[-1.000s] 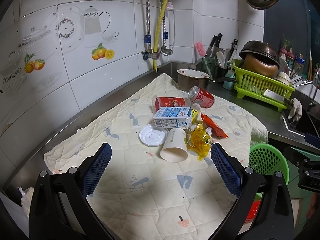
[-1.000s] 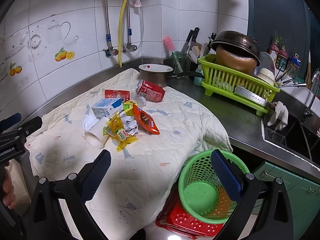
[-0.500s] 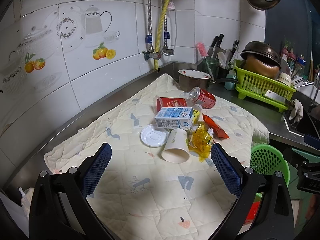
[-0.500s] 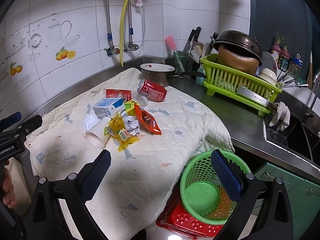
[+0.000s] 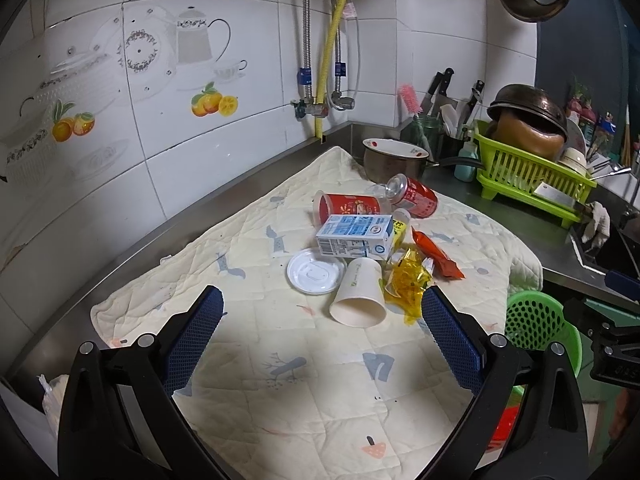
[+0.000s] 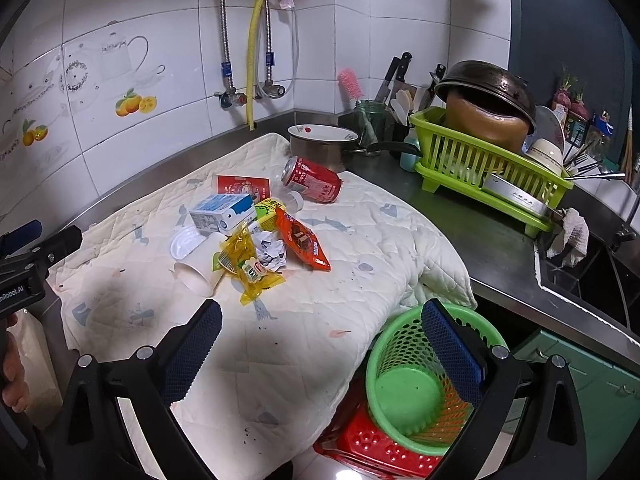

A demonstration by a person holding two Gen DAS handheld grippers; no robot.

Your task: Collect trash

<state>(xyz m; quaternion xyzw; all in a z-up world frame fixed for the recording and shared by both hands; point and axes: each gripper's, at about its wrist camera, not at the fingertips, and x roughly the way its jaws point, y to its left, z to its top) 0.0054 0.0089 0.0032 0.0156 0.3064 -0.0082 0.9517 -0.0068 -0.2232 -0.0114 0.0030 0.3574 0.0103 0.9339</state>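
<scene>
A heap of trash lies on a cream quilted mat (image 5: 280, 360): a white paper cup (image 5: 359, 296) on its side, a white lid (image 5: 316, 276), a blue milk carton (image 5: 354, 237), a yellow wrapper (image 5: 406, 286), an orange snack bag (image 6: 302, 242), a red cup (image 5: 347, 207) and a red can (image 6: 314, 180). My left gripper (image 5: 320, 320) hovers open just short of the paper cup, holding nothing. My right gripper (image 6: 320, 332) is open over the mat's near edge, beside a green mesh basket (image 6: 416, 380) below the counter.
A steel pot (image 6: 322, 144) stands behind the trash by the tiled wall. A green dish rack (image 6: 488, 168) with pots and bowls fills the counter on the right, with a sink (image 6: 580, 264) past it. A red crate (image 6: 372, 448) sits under the basket.
Both grippers have edged slightly forward toward the trash heap. Nothing on the mat has moved, and both stay open.
</scene>
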